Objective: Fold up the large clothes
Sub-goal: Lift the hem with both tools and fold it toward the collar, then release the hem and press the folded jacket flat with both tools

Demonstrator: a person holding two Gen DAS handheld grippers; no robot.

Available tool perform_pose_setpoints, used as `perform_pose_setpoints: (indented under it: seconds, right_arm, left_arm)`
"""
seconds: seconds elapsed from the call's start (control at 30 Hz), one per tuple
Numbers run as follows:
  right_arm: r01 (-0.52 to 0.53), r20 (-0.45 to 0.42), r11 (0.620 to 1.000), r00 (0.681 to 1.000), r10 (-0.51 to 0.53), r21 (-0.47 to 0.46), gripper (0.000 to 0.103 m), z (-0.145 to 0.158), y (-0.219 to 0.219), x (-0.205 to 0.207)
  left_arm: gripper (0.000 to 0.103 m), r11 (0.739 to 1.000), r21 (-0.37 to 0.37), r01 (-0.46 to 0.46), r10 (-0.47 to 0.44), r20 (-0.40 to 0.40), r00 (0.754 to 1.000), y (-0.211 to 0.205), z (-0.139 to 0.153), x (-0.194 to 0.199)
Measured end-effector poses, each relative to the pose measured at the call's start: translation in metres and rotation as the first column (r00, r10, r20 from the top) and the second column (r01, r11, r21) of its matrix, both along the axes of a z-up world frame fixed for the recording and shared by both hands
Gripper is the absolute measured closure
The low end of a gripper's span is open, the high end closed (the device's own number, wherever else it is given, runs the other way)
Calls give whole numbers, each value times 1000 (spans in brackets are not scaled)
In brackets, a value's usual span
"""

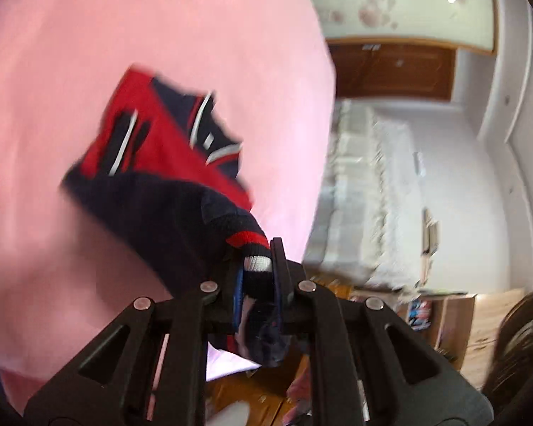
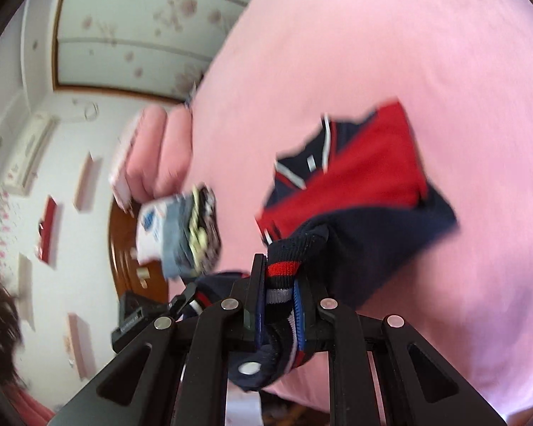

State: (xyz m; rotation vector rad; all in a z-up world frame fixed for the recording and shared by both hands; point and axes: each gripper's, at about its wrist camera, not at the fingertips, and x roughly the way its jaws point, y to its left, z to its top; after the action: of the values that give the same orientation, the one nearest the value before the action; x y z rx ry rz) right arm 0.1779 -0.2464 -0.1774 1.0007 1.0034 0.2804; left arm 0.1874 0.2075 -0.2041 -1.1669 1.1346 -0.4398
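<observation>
Here, both grippers are clamped on the ribbed hem of a navy-and-red jacket (image 1: 167, 163), one corner each, lifting that end off a pink bed (image 1: 71, 53). The left gripper (image 1: 256, 277) pinches a cuff-like band of navy, red and white knit; the right gripper (image 2: 279, 294) bites the same striped band at the other corner, with a metal snap hanging just below its jaws.

Each hold looks thin, taken near the fabric's very edge, and a sharp tug could likely pull the knit out of one gripper, dropping that side and skewing the fold. Uneven lifting between the two hands would probably twist the garment, and the slack hem between them could bunch as it travels over.

From the grippers the jacket runs away across the bed: navy lower body first, then the red chest, then the collar with its white piping at the far end. Its long axis lies hem to collar, pointing away from the person, and the collar end rests on the bed.

Beyond, near the bed's edge, a small stack of folded clothes (image 2: 181, 230) sits beside pink pillows (image 2: 160, 149).
</observation>
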Motion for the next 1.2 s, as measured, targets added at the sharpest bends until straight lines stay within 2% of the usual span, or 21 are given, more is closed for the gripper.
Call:
perform_pose_setpoints:
  seconds: [0.07,0.17,0.27,0.37,0.47,0.5,0.6,0.63,0.7,0.73,0.77,0.83,0.9,0.93,1.03,1.13,1.2]
  right_arm:
    - [51,1,999,999,-51,-6,90,-1,-13,15]
    - [121,-34,992,992,-121,-23,90,-11,-30,39]
    - [131,-76,986,987,-139,-105,90,-25,-36,72]
    - [144,-91,980,983,-157,-135,90,-38,-36,99]
    - [138,-125,975,979,-161,-174,90,-51,-33,131]
    - [129,-153,974,975,-158,-184,90,-56,-31,141]
    - [119,-207,971,965,-163,-209,87,-74,-28,163]
    - [118,-208,970,964,-162,-211,85,-76,-28,167]
    - [118,-195,969,967,-162,-219,71,-73,-30,172]
    - [123,-179,966,970,-166,-225,66,-70,-31,171]
    - [128,-167,963,971,-171,-239,58,-69,-31,171]
    - [121,-147,946,974,-171,-300,51,-63,-34,172]
    - [104,-146,936,976,-161,-336,49,-59,-36,166]
    - [93,-151,932,977,-154,-351,49,-58,-37,163]
    - [37,-171,921,979,-111,-387,49,-60,-38,145]
    - [-39,-214,895,975,-65,-445,49,-65,-33,130]
    - [-69,-237,894,971,-43,-444,49,-71,-34,117]
  left_arm:
    - [93,999,24,-38,38,11,999,14,3,20]
    - [93,995,80,-66,68,-22,997,27,-5,45]
    - [93,990,120,-73,82,-77,994,37,-21,70]
    - [93,989,125,-73,84,-89,992,31,-44,98]
    - [93,978,203,-54,78,-112,991,18,-65,125]
    - [93,972,231,-52,87,-144,986,18,-71,135]
    - [92,968,244,-51,110,-233,966,15,-92,159]
    - [89,967,251,-45,109,-249,962,13,-97,166]
    - [82,961,276,-23,96,-254,962,11,-97,173]
    - [71,955,295,-25,100,-240,966,9,-96,177]
    - [52,946,323,-34,110,-220,969,9,-91,178]
    - [29,916,397,-65,145,-174,974,11,-80,178]
    - [28,899,429,-87,157,-131,979,18,-65,169]
    - [28,899,431,-76,147,-132,980,21,-60,166]
    - [28,907,422,-3,92,-191,977,24,-59,153]
    - [28,901,430,61,50,-241,969,21,-65,132]
    - [28,896,436,88,30,-256,966,14,-70,118]
